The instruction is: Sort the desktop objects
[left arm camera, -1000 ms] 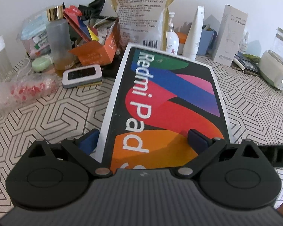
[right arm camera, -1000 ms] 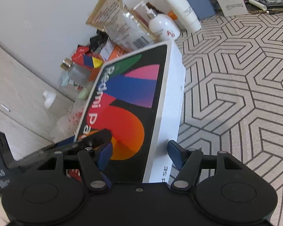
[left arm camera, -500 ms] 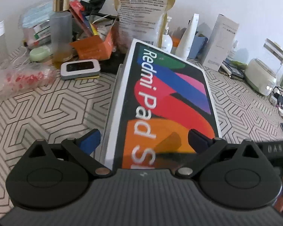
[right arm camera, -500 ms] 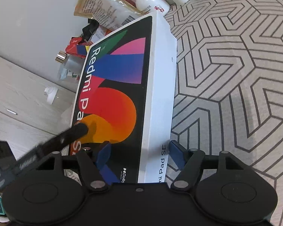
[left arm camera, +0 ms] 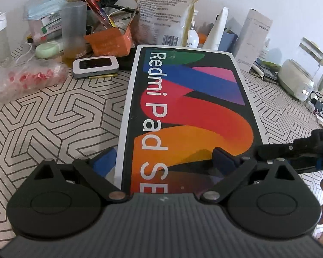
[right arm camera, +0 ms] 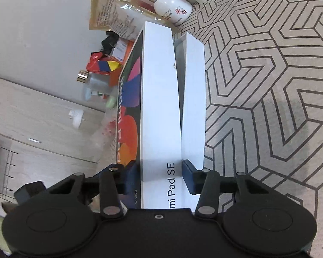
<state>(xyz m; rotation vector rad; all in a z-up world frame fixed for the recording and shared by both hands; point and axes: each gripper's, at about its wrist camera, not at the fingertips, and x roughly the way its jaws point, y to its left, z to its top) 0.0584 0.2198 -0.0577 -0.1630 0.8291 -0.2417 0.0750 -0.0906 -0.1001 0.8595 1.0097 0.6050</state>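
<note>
My left hand-held gripper (left arm camera: 163,161) stands wide open, one finger beside the left edge of the Redmi Pad SE box lid (left arm camera: 189,111), the other over its printed face. My right hand-held gripper (right arm camera: 160,175) brackets the lid's (right arm camera: 159,107) white side wall; whether its pads press on the wall I cannot tell. The lid is lifted at its far end off the white box base (right arm camera: 193,99), which lies on the patterned tabletop (right arm camera: 269,86). A pump bottle (right arm camera: 172,8) stands beyond.
</note>
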